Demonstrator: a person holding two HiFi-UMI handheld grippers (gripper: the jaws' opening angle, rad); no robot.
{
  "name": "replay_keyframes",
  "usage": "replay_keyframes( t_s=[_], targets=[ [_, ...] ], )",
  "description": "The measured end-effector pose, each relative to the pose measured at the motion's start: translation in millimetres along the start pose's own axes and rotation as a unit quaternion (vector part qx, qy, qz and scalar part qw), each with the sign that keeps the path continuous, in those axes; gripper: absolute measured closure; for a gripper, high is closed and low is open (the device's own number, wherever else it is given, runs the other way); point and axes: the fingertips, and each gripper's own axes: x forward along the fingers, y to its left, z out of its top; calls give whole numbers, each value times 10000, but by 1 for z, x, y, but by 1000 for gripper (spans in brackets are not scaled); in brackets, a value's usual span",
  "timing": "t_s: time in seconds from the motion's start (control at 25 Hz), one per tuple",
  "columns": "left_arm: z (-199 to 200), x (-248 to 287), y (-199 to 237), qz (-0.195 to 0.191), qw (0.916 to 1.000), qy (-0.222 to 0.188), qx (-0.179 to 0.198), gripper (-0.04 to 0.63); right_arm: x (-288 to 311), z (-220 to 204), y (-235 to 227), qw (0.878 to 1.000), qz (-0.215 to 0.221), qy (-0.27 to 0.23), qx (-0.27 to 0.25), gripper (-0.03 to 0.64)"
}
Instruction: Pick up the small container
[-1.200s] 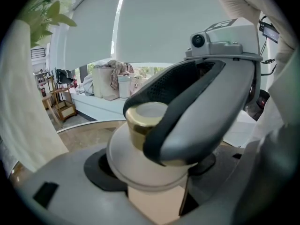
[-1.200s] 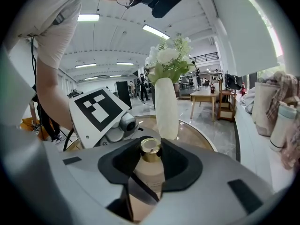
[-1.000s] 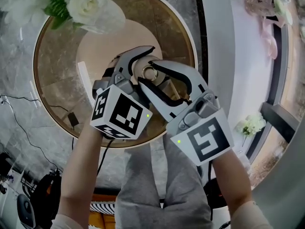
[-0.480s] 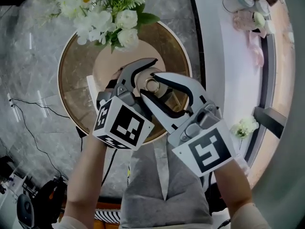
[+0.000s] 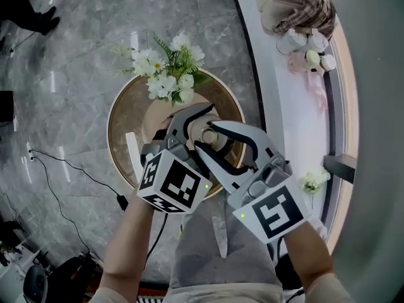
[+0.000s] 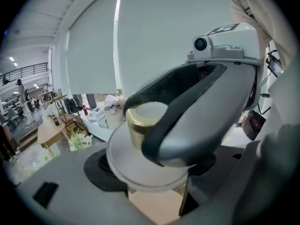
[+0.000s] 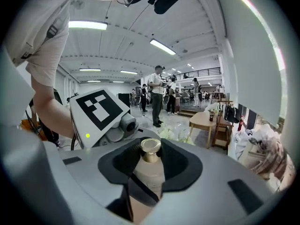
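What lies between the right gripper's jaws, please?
The small container, its neck pressed by both pads, as the right gripper view shows.

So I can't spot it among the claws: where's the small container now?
Head view, centre: the small container is gripped between the left claw and the right claw, held over the round table, near the white flowers.

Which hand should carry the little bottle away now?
Probably right: the small container sits centred between the pads of the right hand-held gripper. The left hand-held gripper grips it too, but the right's jaw crosses over it.
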Motion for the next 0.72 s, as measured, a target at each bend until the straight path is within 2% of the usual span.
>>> replay_keyframes(
  t_s=[0.24,0.48,0.72],
  targets=[
    [64,-43,4,0,9998,-190,-35,259,-27,73,2,9996,-115,-200,-154,485],
    [126,-90,7,163,9996,-176,138,259,-58,147,10,9984,-92,-375,-420,485],
    [184,-143,-1,354,9988,-148,301,259,-95,218,30,9957,-105,-768,-516,485]
  ],
)
